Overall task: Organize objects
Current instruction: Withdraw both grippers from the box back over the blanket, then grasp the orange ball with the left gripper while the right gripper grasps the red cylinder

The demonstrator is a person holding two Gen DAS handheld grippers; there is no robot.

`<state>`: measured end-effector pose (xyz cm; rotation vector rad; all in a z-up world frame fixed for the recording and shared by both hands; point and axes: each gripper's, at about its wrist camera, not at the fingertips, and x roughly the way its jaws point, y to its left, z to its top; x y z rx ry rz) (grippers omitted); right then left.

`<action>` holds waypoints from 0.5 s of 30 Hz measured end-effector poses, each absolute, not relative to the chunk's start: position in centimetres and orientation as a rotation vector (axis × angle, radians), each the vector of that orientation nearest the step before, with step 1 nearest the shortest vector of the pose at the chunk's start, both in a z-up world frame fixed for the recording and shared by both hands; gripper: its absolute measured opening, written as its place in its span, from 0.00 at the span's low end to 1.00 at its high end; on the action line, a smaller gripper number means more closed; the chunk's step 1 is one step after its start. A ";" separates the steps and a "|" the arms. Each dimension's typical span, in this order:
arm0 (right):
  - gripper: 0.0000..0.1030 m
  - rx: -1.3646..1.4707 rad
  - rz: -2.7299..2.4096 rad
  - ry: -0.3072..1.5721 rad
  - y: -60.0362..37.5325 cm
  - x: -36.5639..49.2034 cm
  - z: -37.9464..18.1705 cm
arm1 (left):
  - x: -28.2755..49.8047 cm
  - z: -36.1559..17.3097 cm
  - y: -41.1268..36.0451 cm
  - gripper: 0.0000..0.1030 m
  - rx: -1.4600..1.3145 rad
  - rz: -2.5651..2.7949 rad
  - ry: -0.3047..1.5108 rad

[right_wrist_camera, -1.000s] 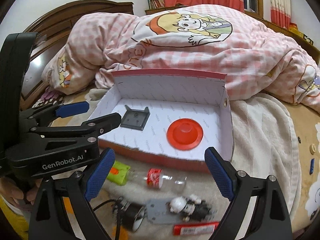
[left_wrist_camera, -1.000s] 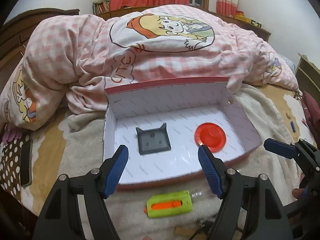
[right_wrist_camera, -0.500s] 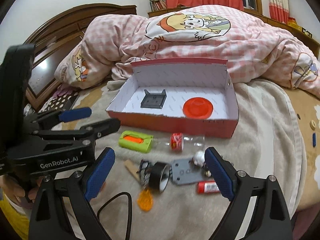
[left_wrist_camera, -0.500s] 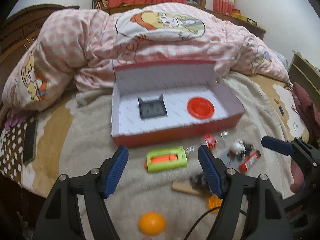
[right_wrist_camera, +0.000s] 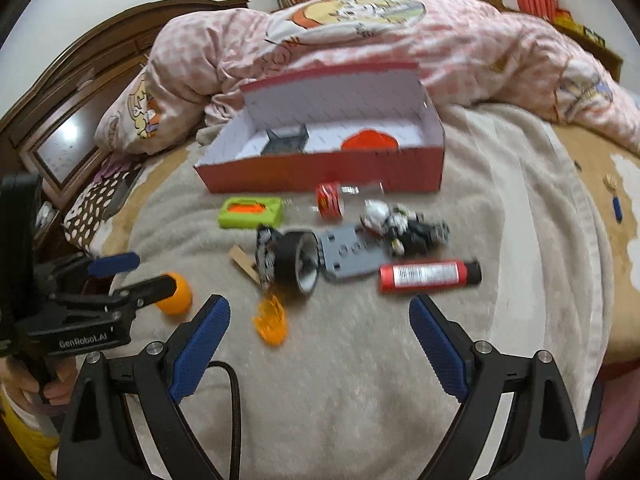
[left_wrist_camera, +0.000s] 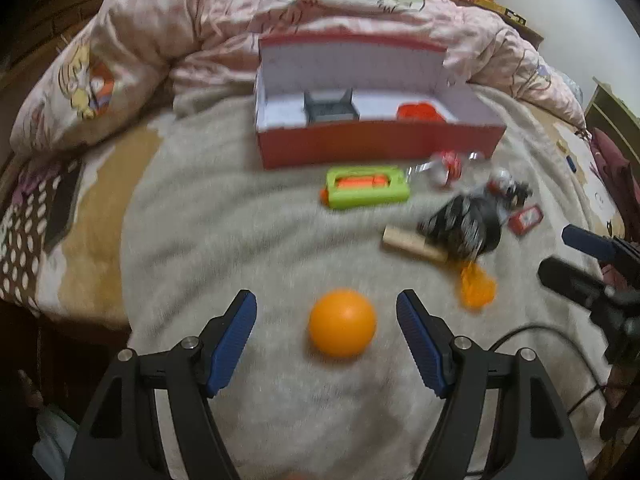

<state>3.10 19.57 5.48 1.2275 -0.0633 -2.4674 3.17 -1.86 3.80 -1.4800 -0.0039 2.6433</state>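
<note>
An open red box (left_wrist_camera: 380, 148) (right_wrist_camera: 320, 170) lies on the bed with a grey piece (left_wrist_camera: 330, 106) and a red disc (left_wrist_camera: 420, 112) inside. In front of it lie a green and orange tool (left_wrist_camera: 366, 186) (right_wrist_camera: 250, 212), a small bottle (right_wrist_camera: 332, 200), a black tape roll (right_wrist_camera: 292, 260), a grey plate (right_wrist_camera: 348, 256), a toy figure (right_wrist_camera: 400, 224), a red tube (right_wrist_camera: 428, 276), a wooden block (left_wrist_camera: 412, 244) and an orange clear piece (right_wrist_camera: 272, 320). My left gripper (left_wrist_camera: 326, 316) is open around an orange ball (left_wrist_camera: 342, 322). My right gripper (right_wrist_camera: 320, 328) is open and empty.
A pink checked quilt (left_wrist_camera: 280, 12) is heaped behind the box. A grey blanket (right_wrist_camera: 360, 380) covers the bed. A black cable (right_wrist_camera: 234, 392) runs near the front. A wooden headboard (right_wrist_camera: 80, 100) stands at the left. A dark phone (left_wrist_camera: 60, 204) lies at the left.
Both grippers have pulled back from the box toward the near edge of the bed. The loose objects and the orange ball have come into view, the ball now between my left fingers.
</note>
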 end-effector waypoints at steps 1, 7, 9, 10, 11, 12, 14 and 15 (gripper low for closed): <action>0.91 1.235 -2.465 -0.076 19.8 3.1 5.2 | 3.4 3.4 -2.0 0.71 -1.487 2.636 -0.011; 0.91 1.283 -2.475 -0.095 20.2 3.2 4.2 | 4.1 2.2 -1.5 0.71 -1.482 2.609 0.004; 0.91 1.292 -2.486 -0.082 20.3 3.2 3.9 | 4.1 1.9 -1.2 0.71 -1.476 2.603 0.017; 0.91 1.297 -2.494 -0.081 20.3 3.2 3.7 | 4.1 1.8 -1.0 0.71 -1.476 2.600 0.023; 0.91 1.298 -2.505 -0.083 20.4 3.1 3.6 | 4.1 1.7 -0.9 0.71 -1.475 2.598 0.027; 0.91 1.298 -2.522 -0.083 20.5 3.1 3.5 | 4.0 1.5 -0.9 0.71 -1.477 2.603 0.031; 0.91 1.293 -2.560 -0.056 20.6 3.0 3.3 | 3.8 1.2 -0.8 0.71 -1.483 2.623 0.050; 0.91 1.284 -2.580 -0.031 20.6 2.9 3.3 | 3.7 1.0 -0.8 0.71 -1.492 2.629 0.054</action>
